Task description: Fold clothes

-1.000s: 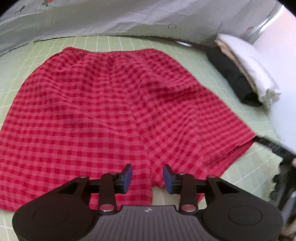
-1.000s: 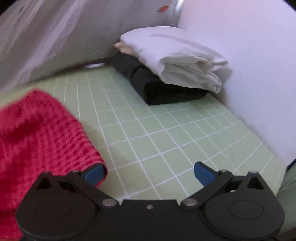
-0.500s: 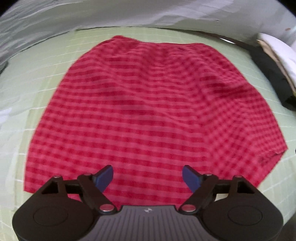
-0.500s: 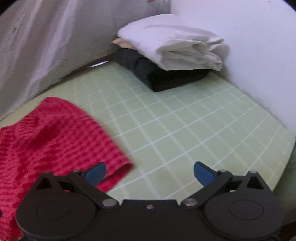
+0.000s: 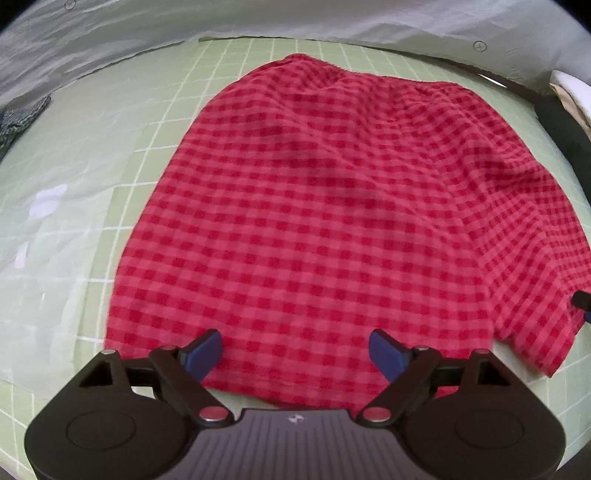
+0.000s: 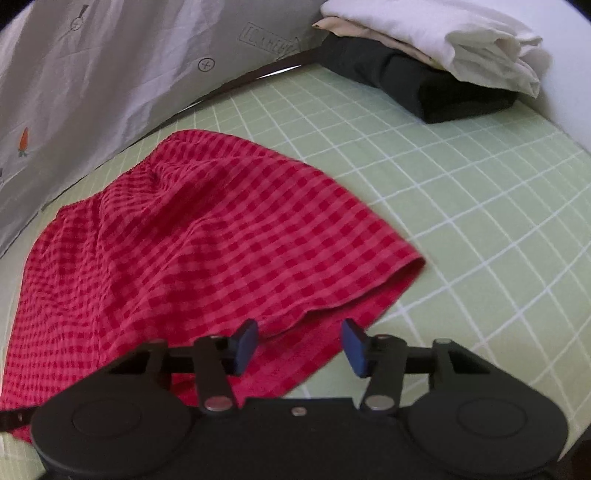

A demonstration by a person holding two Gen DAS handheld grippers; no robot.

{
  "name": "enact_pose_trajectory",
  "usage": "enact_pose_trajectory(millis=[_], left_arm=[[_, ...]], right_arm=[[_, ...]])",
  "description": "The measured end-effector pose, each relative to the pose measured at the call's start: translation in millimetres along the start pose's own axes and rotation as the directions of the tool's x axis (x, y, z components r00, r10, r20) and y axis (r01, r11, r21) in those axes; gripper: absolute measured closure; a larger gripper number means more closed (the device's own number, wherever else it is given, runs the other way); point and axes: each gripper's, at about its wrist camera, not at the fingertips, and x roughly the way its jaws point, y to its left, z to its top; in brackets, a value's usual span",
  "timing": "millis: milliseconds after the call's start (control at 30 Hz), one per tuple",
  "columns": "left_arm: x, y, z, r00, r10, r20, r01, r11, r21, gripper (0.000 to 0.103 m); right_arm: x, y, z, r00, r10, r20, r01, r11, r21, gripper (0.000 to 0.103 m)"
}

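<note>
Your left tool [image 5: 295, 350] is spread wide, blue pads [image 5: 205, 350] well apart, nothing between them. It sits over the near hem of the red checked shorts [image 5: 332, 206], pads just above the cloth edge; can't tell if they touch it.

The shorts lie spread flat on the green grid mat [image 5: 155, 122], waistband at 12 o'clock toward the grey sheet [image 5: 147, 29], hems at 6. In your left view they fill the middle of the frame, with the right leg running off toward 3–4 o'clock. Some wrinkling near the waistband and along the right side.

Your right tool [image 6: 301, 345] is partly open, narrower than the left. Its pads [image 6: 245, 341] straddle the hem of the leg nearest it, cloth lying between and under them, not pinched. In that view the shorts [image 6: 192, 236] run from centre out to 9 o'clock, and the hem corner lifts slightly off the mat [image 6: 461, 206] at about 3 o'clock of the garment.

A stack of folded clothes [image 6: 443, 62] sits at 1 o'clock in your right view, well apart from the shorts: black piece at the bottom, beige, then white on top, against the white wall. The same stack [image 5: 565, 114] clips the 2–3 o'clock edge of your left view.

A bit of grey patterned fabric [image 5: 22, 114] shows at 9–10 o'clock in the left view, on the mat edge.
</note>
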Motion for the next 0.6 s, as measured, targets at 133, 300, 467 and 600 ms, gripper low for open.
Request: enact_pose_trajectory(millis=[133,300,467,600], left_arm=[[4.9,5.6,5.1,1.0,-0.009,-0.011,0.009,1.0,-0.013,0.015],[13.0,6.6,8.0,0.999,-0.016,-0.03,0.016,1.0,-0.012,0.013],[13.3,11.5,7.7,0.999,-0.012,-0.03,0.011,0.999,-0.035,0.012],[13.6,17.1,7.5,1.0,0.005,-0.022,-0.006,0.999,-0.053,0.009]], right_arm=[[2.3,2.0,-0.4,1.0,0.007,0.018,-0.007,1.0,0.008,0.069],[6.6,1.9,1.9,1.0,0.011,0.029,-0.012,1.0,0.008,0.099],[-8.9,-4.6,1.9,0.998,0.024,0.063,-0.026,0.999,0.031,0.103],[-38.2,-16.8,3.2,0.994,0.003,0.112,-0.011,0.998,0.066,0.103]])
